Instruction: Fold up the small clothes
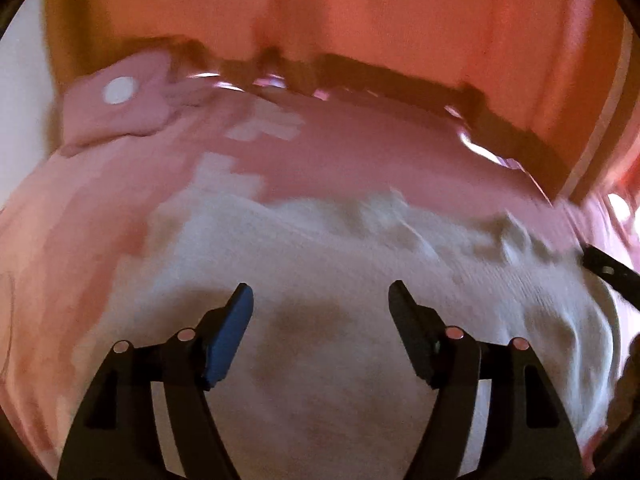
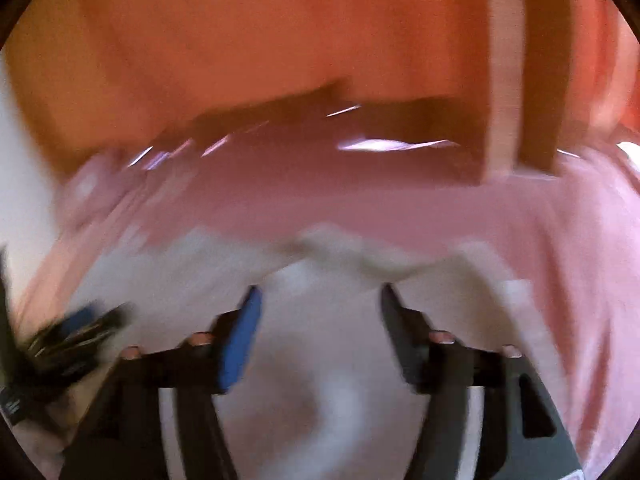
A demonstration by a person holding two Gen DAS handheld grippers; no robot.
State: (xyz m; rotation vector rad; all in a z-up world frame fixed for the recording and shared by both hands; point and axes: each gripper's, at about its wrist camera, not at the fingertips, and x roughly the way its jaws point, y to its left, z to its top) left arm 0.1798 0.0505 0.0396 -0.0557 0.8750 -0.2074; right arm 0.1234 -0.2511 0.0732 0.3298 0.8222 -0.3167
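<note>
No writing is readable. Both the left gripper (image 1: 320, 292) and right gripper (image 2: 318, 294) hover with jaws released over a white garment (image 1: 320, 360) lying on a pink surface (image 1: 360, 160), orange furniture (image 1: 360, 12) behind.

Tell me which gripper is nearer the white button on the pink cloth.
Left, as a hedged call. The left gripper hangs open over the white garment, with the white button sharp at its upper left. The right gripper, also open, sits farther right; its view is too blurred to show the button.
</note>
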